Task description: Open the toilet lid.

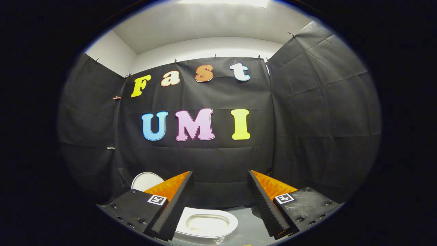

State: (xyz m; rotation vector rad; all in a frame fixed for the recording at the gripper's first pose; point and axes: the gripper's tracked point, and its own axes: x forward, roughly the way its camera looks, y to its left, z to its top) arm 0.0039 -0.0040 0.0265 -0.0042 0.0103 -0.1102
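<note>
A white toilet sits low on the grey floor, its oval seat ring (191, 228) and the bowl opening showing between and below my fingers. The white rounded lid (145, 180) stands raised behind my left finger, partly hidden by it. My gripper (220, 172) is open, held well above the toilet, with nothing between its fingers; beyond them hangs the black cloth wall. Neither finger touches the lid or the seat.
Black cloth walls (317, 112) close the booth at the back and on both sides. A white wall and ceiling (205, 30) show above the cloth. Grey floor (247, 222) lies to the right of the toilet.
</note>
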